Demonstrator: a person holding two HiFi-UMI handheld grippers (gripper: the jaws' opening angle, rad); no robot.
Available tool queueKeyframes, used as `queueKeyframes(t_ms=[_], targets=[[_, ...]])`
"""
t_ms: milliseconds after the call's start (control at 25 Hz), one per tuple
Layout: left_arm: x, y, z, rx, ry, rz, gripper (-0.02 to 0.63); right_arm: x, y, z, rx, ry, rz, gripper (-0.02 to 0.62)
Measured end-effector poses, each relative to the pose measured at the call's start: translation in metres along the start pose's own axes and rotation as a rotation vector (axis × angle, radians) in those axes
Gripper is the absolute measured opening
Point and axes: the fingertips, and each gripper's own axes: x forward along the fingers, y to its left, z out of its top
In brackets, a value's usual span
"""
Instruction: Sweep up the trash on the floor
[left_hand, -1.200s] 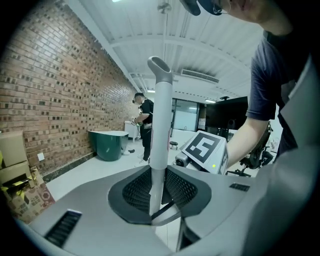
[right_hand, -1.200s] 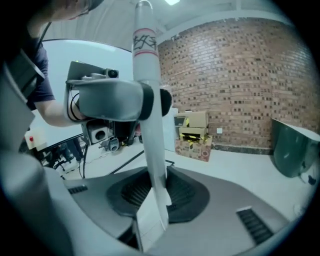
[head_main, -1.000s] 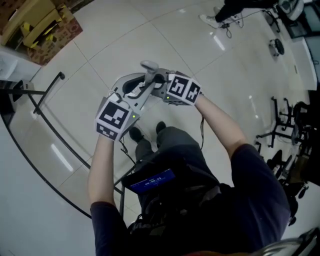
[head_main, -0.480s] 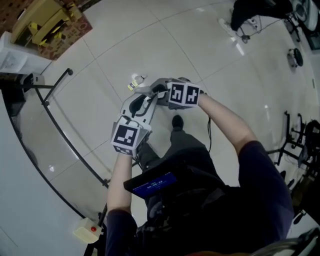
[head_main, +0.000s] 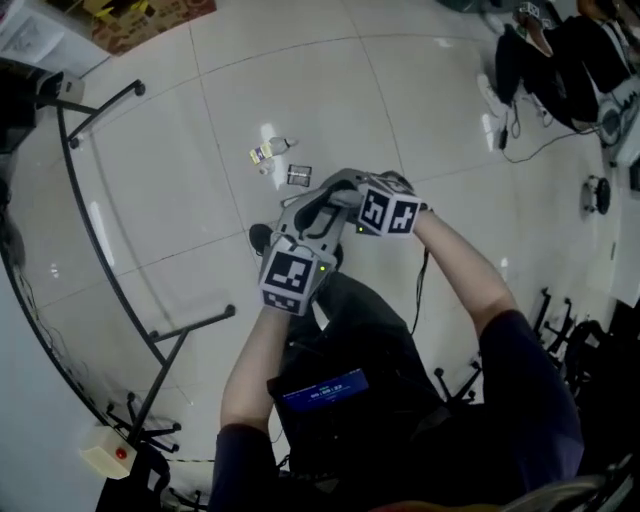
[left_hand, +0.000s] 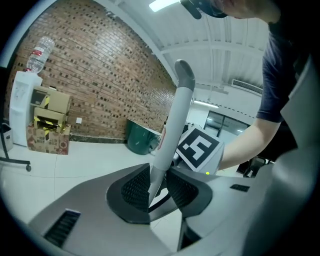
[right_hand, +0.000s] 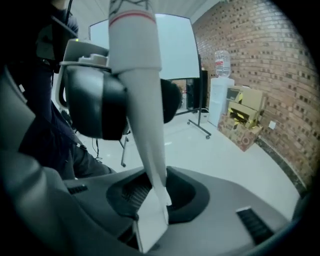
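Trash (head_main: 273, 153) on floor (head_main: 400, 100), rm all round

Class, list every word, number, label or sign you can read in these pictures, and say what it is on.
Nothing reads clearly.
Blue screen on the person's chest: characters too small to read.
Trash on the floor: print too blurred to read.
Boxes by the brick wall: yellow marks, no legible words.
Marker cube: a pattern, not letters.
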Motion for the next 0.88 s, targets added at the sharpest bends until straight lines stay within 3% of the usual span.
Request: queueKeyframes(t_ms=[120,400,720,880], targets=[[0.001,0.026,0.009,-0.063,-0.070,-0.010,0.101,0.011,-0.026,0.010,0.013,-0.029,-0.099,0.106],[0.000,0.102,0.032,-0.003,-0.088,-0.076,0.098,0.048,-0.084,0.045,0.014,-0.046,-0.291,0.106],[-0.016,0.176,0.047,0.008,-0.031,-0.087,0.091,0.090,-0.126,0.089,0.001,-0.066,-0.323,0.109],[-0.019,0.195,0.055,-0.024,-0.066,-0.070,0.091,0.097,-0.139,0.105,-0.055,-0.076,-0.326,0.114]])
